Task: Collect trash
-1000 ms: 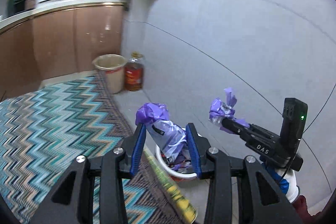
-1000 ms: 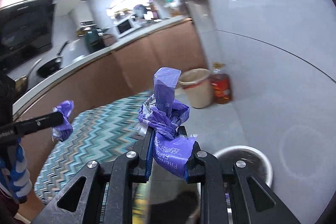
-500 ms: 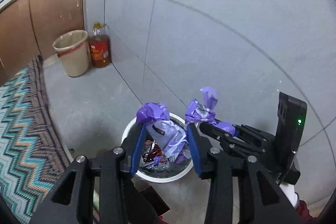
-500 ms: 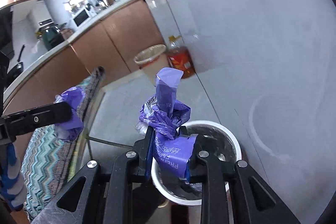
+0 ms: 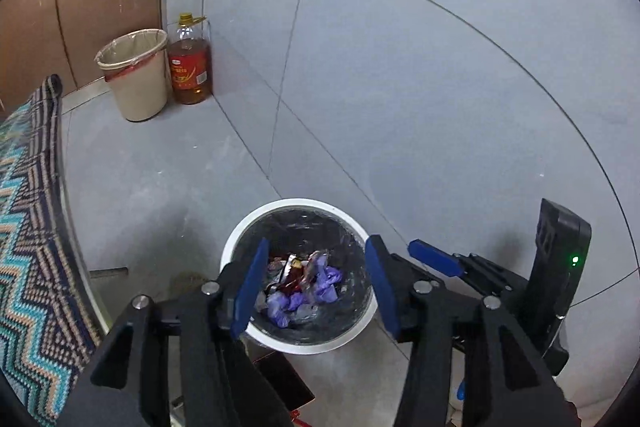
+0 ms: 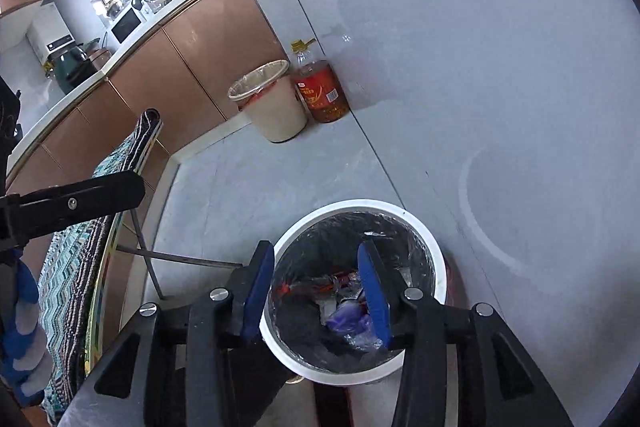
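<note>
Trash down in the white bin, seen from the left wrist: purple film scraps, red wrappers, clear plastic, all heaped on the black liner. Looks feather-light, soft and crinkly, slippery on its glossy faces, nothing fragile; best pinched at a bunched fold or twisted end, not across a flat sheet. Left tool hangs right over the bin mouth, blue pads about halfway apart and opening, nothing between them, touching nothing. Right tool reaches in from the right edge, pads empty as far as can be seen. Beige bin and oil bottle stand well apart by the wall.

From the right wrist: same trash low in the bin, purple wad nearest. Right tool above the opening, pads moderately apart and opening, empty, clear of rim and liner. Left tool crosses the left side; spread cannot be judged here. Zigzag cloth on the tabletop beside the bin.
</note>
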{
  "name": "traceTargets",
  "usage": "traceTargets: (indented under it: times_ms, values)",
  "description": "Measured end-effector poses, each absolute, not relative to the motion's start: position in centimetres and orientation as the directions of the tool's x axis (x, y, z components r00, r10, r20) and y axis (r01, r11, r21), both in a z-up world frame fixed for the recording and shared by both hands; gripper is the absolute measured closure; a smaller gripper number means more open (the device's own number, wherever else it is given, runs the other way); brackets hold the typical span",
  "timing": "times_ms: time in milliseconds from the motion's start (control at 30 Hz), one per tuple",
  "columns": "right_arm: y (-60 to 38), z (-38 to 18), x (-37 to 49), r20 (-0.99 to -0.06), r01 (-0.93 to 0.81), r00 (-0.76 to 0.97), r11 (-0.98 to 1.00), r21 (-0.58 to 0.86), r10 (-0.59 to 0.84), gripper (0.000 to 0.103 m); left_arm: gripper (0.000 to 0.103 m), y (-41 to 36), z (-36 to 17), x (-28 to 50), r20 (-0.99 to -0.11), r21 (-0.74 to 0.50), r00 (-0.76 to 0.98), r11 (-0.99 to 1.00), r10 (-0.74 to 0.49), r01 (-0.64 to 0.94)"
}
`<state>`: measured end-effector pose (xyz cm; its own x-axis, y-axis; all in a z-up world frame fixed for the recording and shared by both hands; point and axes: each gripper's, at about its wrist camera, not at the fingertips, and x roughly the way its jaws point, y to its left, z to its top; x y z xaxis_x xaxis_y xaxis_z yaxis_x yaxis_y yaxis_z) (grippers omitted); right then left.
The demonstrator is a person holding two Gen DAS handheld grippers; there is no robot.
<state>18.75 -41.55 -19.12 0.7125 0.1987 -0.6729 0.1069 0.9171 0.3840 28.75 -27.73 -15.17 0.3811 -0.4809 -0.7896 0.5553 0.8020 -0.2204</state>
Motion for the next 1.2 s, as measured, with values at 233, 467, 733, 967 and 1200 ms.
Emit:
traceTargets:
  times_ms: [233,467,733,967,1200]
  values:
    - [-39.5,-16.9,17.9,-0.645,0.069,0.735,0.923,0.379,0.209,0.052,0.054,-25.0,-13.0,26.7,-0.767,-0.149,0.47,0.834,-0.436,0.531]
    - [-36.6,-14.2,16.6,-0.609,0.028,0.765,0.934,0.356,0.209,0.042,0.052,-21.0,-9.7,22.9,-0.708,-0.057,0.594,0.869,-0.382,0.491]
    - [-31.4,-9.7,14.3,-0.56,-0.042,0.808,0.966,0.255,0.184,0.027,0.048,-15.2,-6.7,18.6,-0.632,0.0,0.706,0.911,-0.32,0.412]
    - [-26.4,-7.1,12.1,-0.534,-0.089,0.83,0.984,0.154,0.158,0.007,0.045,-9.0,-5.9,15.3,-0.603,-0.003,0.759,0.953,-0.244,0.303]
    - [-22.5,-5.3,10.0,-0.506,-0.115,0.849,0.988,0.1,0.15,0.0,0.035,-3.3,-4.3,11.6,-0.52,0.008,0.84,0.983,-0.155,0.186]
